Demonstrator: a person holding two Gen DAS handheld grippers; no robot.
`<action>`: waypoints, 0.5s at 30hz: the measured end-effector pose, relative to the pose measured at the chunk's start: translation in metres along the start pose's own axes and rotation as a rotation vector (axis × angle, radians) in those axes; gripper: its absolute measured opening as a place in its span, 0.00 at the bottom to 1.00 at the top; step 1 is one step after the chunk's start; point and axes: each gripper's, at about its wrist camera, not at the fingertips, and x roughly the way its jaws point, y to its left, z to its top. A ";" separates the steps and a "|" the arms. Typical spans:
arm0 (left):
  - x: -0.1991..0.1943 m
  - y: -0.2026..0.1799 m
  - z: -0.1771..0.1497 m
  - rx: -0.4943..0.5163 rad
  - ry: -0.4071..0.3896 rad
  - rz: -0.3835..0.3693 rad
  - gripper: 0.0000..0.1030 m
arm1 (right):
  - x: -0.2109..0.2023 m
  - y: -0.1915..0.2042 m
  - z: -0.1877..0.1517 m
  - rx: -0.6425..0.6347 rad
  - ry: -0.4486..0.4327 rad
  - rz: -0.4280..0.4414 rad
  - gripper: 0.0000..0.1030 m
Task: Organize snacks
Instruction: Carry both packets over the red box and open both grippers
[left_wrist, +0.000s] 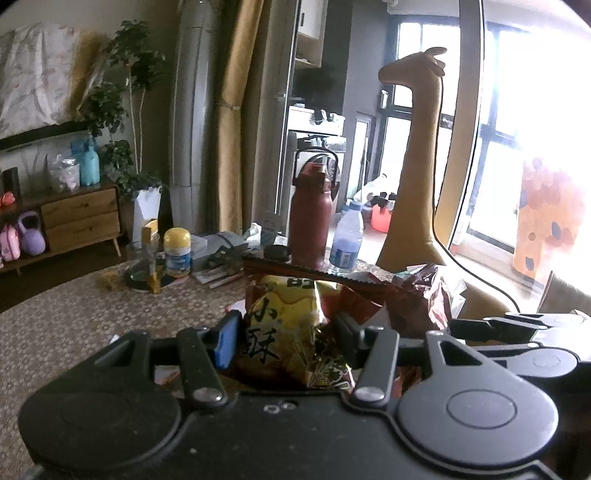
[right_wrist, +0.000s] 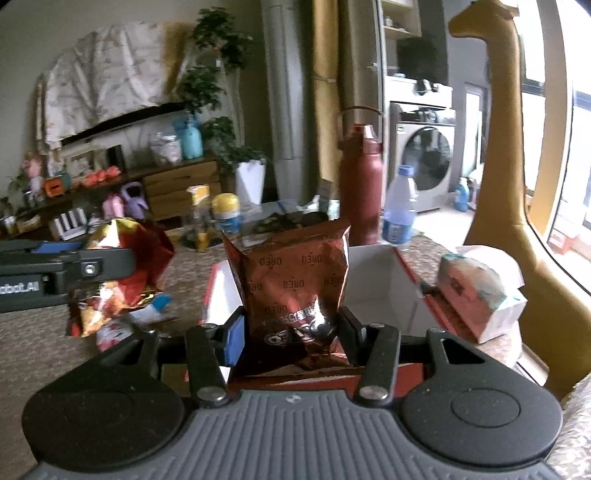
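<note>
On the far left a wooden cabinet (right_wrist: 173, 184) against the wall carries a blue bottle (right_wrist: 192, 142) and small clutter too blurred to name. Nearer, on the patterned worktop (right_wrist: 37, 343), the left gripper (left_wrist: 284, 334) pinches a yellow and red snack bag (left_wrist: 284, 325) printed with large Chinese characters, its lower edge hidden behind the gripper body; from the right wrist view that same bag hangs clear of the worktop at the left, and the gripper's side shows lettering cut off to "obot.AI". Behind stand a yellow-capped jar (left_wrist: 178, 254), a tall dark red flask (right_wrist: 360, 192) with a loop handle and a clear water bottle (right_wrist: 399, 206) with a blue label too small to read. In the middle the right gripper (right_wrist: 291, 332) pinches a brown Oreo bag (right_wrist: 295, 280), "OREO" repeated across its back, held upright over an open red and white box (right_wrist: 384, 280) whose near side the gripper hides. Just right of the box lies a tissue pack (right_wrist: 480, 295), its print unreadable. At the far right a mustard giraffe-shaped figure (right_wrist: 495, 147) rises before glaring windows that wash out everything beyond
</note>
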 end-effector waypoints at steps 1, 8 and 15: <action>0.004 -0.003 0.002 0.005 0.000 -0.001 0.51 | 0.003 -0.006 0.001 0.001 0.001 -0.010 0.49; 0.038 -0.017 0.008 0.031 0.023 0.002 0.51 | 0.033 -0.035 0.010 0.006 0.029 -0.065 0.49; 0.083 -0.025 0.004 0.038 0.097 0.011 0.51 | 0.075 -0.054 0.009 0.008 0.094 -0.098 0.49</action>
